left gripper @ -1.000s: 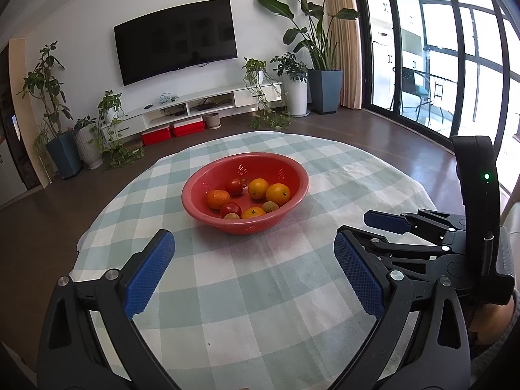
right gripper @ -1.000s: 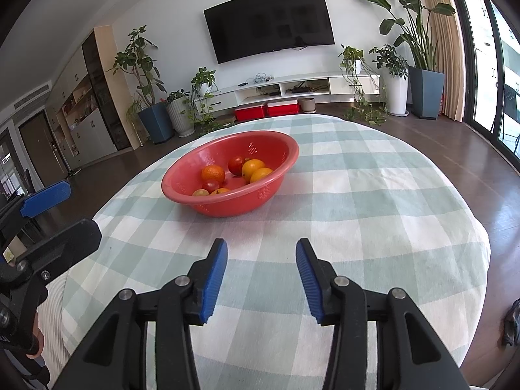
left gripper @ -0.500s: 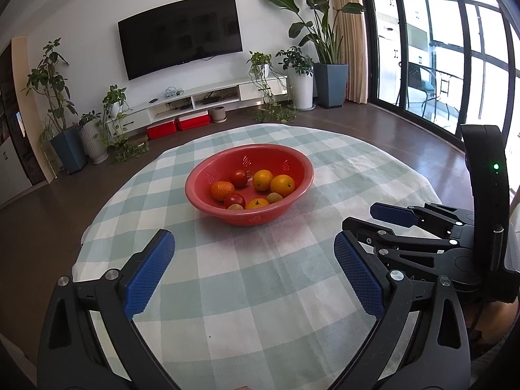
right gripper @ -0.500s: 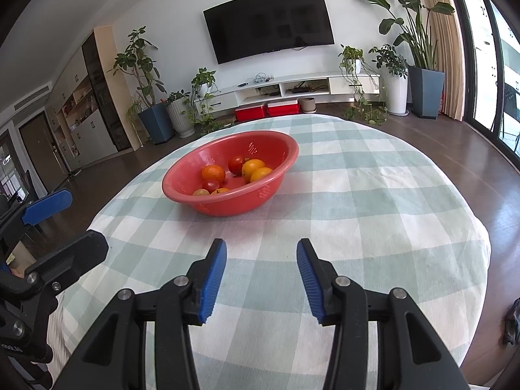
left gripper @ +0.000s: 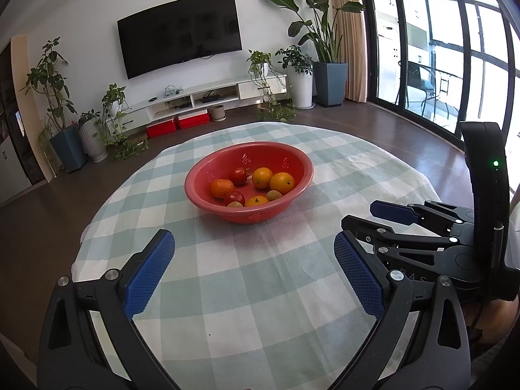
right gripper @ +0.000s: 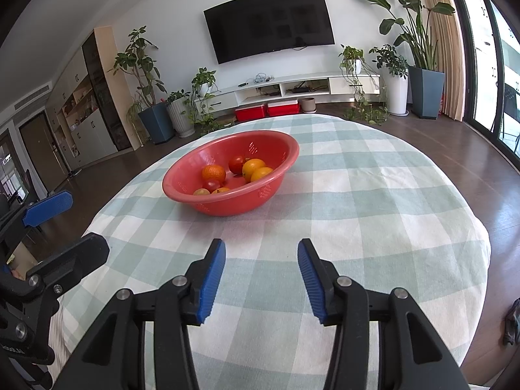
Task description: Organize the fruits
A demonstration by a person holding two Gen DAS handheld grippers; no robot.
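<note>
Round table under green-and-white checked cloth [left gripper: 260, 292]. Beyond it, black TV [right gripper: 269, 22] on white wall above low white media console [right gripper: 292, 89], two red boxes [right gripper: 266, 111] beneath. Potted plants [left gripper: 320, 48] flanking console; glass doors [left gripper: 438, 48] at right.

Red colander bowl [left gripper: 286, 201] looks smooth, glossy plastic; checked tablecloth [left gripper: 260, 286] under it is matt woven cloth; gripper pads [right gripper: 211, 279] beside show ribbed blue rubber.
</note>
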